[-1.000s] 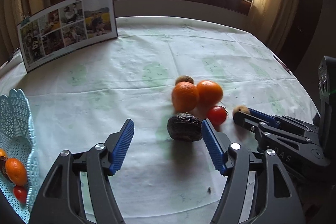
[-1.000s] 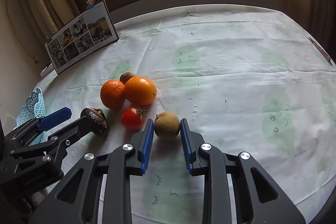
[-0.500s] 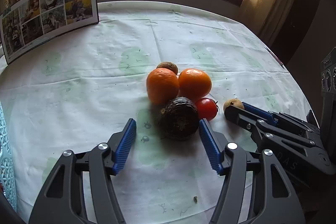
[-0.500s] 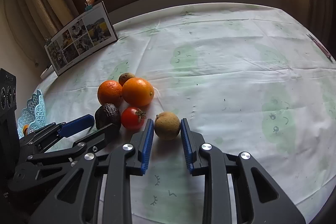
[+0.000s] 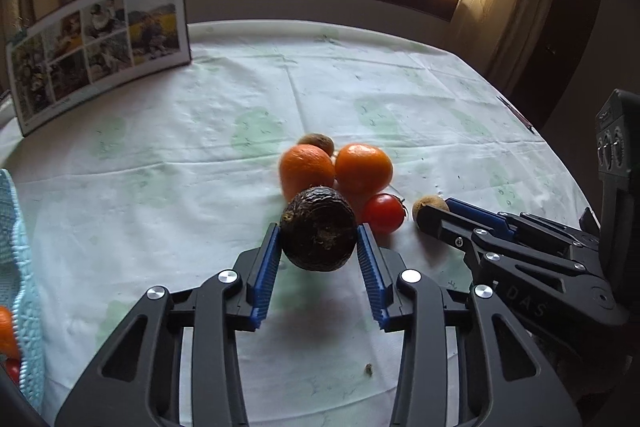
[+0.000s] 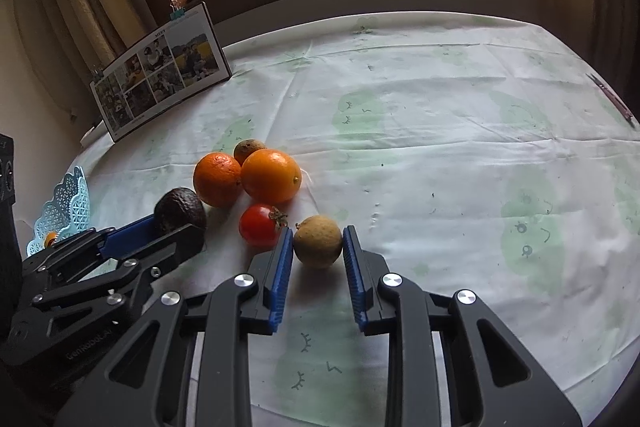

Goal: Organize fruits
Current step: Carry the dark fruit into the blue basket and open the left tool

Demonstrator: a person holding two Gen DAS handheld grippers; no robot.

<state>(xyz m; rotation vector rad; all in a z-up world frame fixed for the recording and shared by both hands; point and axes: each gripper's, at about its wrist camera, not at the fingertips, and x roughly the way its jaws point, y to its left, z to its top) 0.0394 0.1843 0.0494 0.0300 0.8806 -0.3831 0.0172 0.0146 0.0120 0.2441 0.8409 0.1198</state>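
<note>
Since a second ago the left gripper (image 5: 318,242) has pushed forward and closed its wide-open jaws onto the avocado (image 5: 319,229), which sits near the two oranges (image 5: 306,169). The right gripper (image 6: 317,247) still clamps the brown fruit (image 6: 318,241) right of the tomato (image 6: 260,225). Both look ready to carry to the blue basket (image 6: 64,209) at far left.

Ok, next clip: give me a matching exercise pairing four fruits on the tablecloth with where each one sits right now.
Things:
1. dark wrinkled avocado
2. round tan-brown fruit
3. small red tomato
4. small brown fruit

Places:
A. behind the two oranges
B. between the left gripper pads
C. between the right gripper pads
D. loose, between both grippers

Pairs: 1-B, 2-C, 3-D, 4-A
</note>
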